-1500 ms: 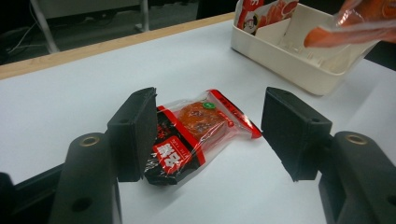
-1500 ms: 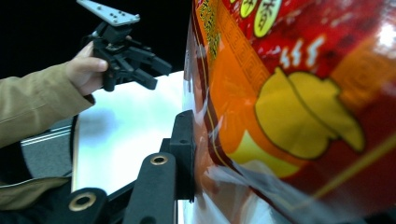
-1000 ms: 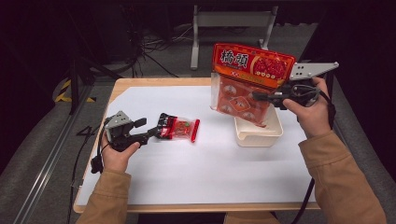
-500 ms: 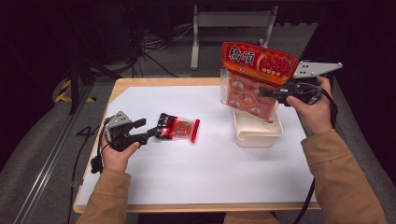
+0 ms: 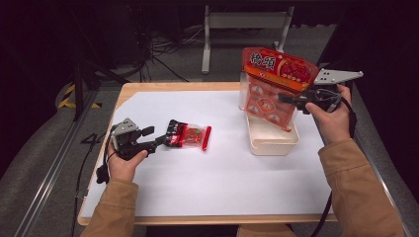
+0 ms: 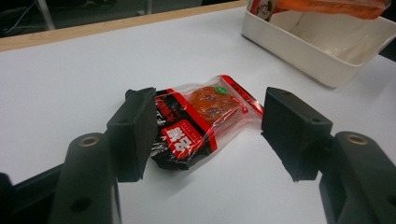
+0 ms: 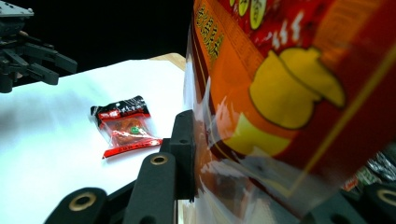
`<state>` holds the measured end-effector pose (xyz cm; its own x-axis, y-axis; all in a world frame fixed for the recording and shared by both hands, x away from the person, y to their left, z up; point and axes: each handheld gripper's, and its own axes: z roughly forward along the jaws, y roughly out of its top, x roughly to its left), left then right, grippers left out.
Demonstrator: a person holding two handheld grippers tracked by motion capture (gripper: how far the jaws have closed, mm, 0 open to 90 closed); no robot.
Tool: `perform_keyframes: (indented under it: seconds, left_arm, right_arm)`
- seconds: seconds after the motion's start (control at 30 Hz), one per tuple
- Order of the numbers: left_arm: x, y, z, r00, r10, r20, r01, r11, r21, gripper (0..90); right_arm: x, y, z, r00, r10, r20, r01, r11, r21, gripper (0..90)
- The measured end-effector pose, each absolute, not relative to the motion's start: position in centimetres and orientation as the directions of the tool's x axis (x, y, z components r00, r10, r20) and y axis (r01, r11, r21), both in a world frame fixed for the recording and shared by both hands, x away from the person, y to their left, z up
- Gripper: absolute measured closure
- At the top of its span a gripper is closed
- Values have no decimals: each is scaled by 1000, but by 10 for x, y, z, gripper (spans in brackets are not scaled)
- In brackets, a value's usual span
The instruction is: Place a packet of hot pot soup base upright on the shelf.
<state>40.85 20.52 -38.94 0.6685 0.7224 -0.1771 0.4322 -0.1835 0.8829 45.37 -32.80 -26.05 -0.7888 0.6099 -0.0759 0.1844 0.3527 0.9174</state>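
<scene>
So on my right gripper (image 5: 289, 98) I've got the jaws pinching a big orange-red plastic snack bag (image 5: 274, 84) with see-through pockets. It's hanging upright, slightly tilted, with its bottom edge dipping into the cream rectangular plastic bin (image 5: 272, 143) at the right side of the table (image 5: 197, 89). In the right gripper view the bag is pressed right against the near jaw.

My left gripper (image 6: 210, 135) sits low on the white sheet covering the table, jaws spread wide on either side of a small clear snack packet (image 6: 198, 119) with red and black printing. The black end of the packet sits just by one jaw, the other jaw stands clear of it, so nothing is clamped there. The packet lies flat on the sheet, well apart from the bin.
</scene>
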Motion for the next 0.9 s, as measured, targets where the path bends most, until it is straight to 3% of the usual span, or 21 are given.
perform_keyframes:
  seconds: [0.9]
  left_arm:
    - [410, 206, -391, 665, 724, -181, 444, -189, 876, 365]
  right_arm:
    - [464, -344, -300, -732, 681, -40, 264, 337, 904, 702]
